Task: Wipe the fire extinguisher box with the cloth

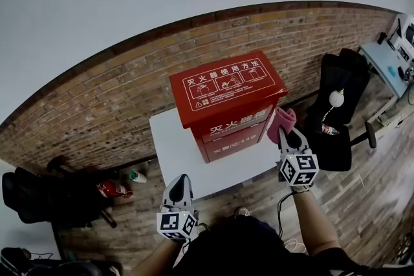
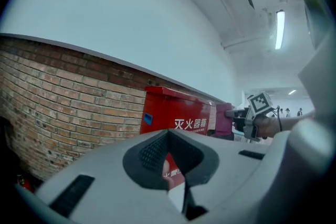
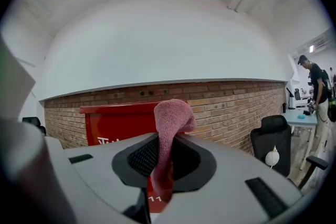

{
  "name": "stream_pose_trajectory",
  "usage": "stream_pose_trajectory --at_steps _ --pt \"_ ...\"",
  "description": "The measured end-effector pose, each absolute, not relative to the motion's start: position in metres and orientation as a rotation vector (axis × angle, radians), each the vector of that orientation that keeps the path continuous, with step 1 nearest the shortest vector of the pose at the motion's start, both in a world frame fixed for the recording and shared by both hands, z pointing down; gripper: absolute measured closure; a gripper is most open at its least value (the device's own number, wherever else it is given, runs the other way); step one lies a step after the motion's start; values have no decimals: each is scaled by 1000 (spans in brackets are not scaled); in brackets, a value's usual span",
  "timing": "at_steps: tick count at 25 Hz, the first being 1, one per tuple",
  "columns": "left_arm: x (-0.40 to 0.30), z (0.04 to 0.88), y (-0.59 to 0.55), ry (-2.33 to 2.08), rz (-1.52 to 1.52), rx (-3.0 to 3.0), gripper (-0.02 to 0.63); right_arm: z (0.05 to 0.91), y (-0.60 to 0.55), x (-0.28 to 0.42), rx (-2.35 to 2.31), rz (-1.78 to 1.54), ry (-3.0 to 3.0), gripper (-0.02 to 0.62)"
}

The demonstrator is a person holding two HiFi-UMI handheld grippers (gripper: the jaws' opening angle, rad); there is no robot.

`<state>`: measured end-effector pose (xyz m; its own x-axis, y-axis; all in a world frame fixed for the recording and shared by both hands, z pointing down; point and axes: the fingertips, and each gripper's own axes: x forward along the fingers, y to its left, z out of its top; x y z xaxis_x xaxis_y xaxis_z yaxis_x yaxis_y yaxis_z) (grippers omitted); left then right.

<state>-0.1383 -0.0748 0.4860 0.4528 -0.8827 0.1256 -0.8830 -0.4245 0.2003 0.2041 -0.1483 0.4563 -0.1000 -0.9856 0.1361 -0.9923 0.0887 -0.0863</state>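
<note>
The right tool (image 1: 292,134) pinches the pink cloth (image 1: 283,119) just beside the red box (image 1: 226,97)'s right side; the closed, empty left tool (image 1: 179,180) is farther.

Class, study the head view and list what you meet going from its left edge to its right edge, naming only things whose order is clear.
Red object on the floor → left gripper → fire extinguisher box → pink cloth → black office chair → pale desk.
</note>
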Motion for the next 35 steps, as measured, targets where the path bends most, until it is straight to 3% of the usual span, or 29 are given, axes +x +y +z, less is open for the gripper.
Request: stream_pose_trajectory --at_steps 10,35 --pt "-113 499 -86 -1663 59 2364 589 478 -195 255 2193 168 -2163 532" --pt "-155 513 -66 -1717 59 2251 589 471 -221 174 1982 -142 -2283 532"
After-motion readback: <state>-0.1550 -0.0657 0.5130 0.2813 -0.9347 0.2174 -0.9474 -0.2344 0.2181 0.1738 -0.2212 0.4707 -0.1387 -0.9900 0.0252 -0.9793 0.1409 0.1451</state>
